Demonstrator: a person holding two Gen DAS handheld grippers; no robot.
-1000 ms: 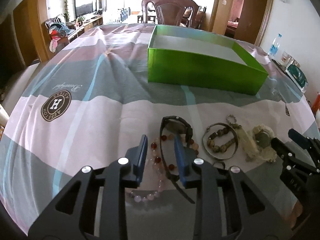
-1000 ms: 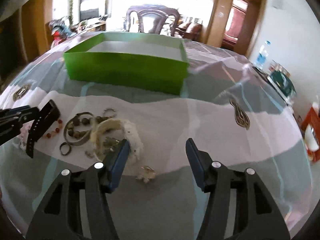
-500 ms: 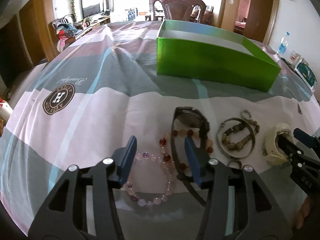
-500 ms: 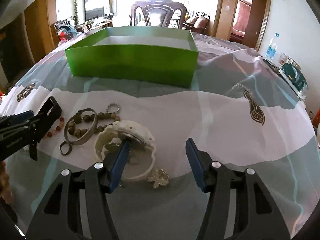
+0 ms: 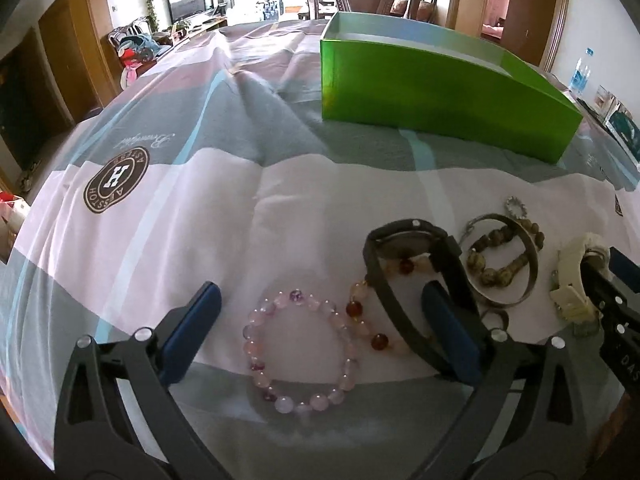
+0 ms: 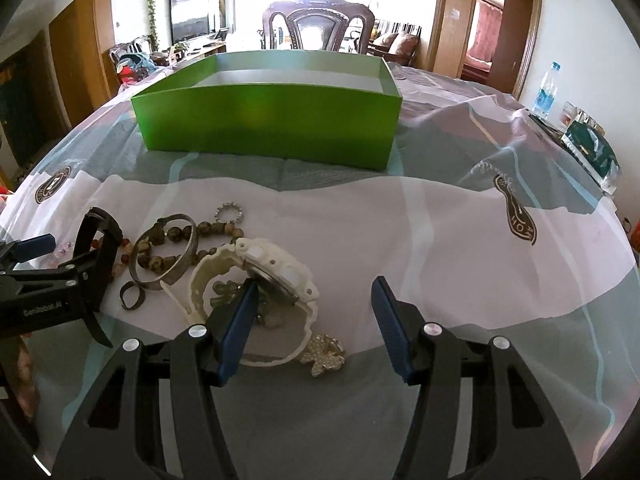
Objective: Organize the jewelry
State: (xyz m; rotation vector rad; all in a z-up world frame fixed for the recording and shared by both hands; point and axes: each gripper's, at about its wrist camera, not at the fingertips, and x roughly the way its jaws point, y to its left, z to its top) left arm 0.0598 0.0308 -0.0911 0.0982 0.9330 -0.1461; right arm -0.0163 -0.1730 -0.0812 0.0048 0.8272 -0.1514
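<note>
Left claw (image 5: pixel 320 332), jaws opening wide, straddles the pink bead bracelet (image 5: pixel 300 350), which lies flat on the surface (image 5: pixel 192 220) between the two pads, touched by neither. At the bracelet's 3 o'clock its rim meets a red-and-cream bead strand (image 5: pixel 370 320), itself threaded under the black watch (image 5: pixel 416 276); the right-hand pad stands over that watch strap. A clean pick, by judgement, needs the pads lowered to the cloth and closed across the pink ring alone, clear of strand and strap. Right claw (image 6: pixel 314 320), jaws half open and gripping nothing, has one pad inside the loop of the white watch (image 6: pixel 264 276) and the other outside it at 3 o'clock. Farther out, at 12 o'clock, the open green box (image 5: pixel 440 92) waits, well apart from the jewelry.
</note>
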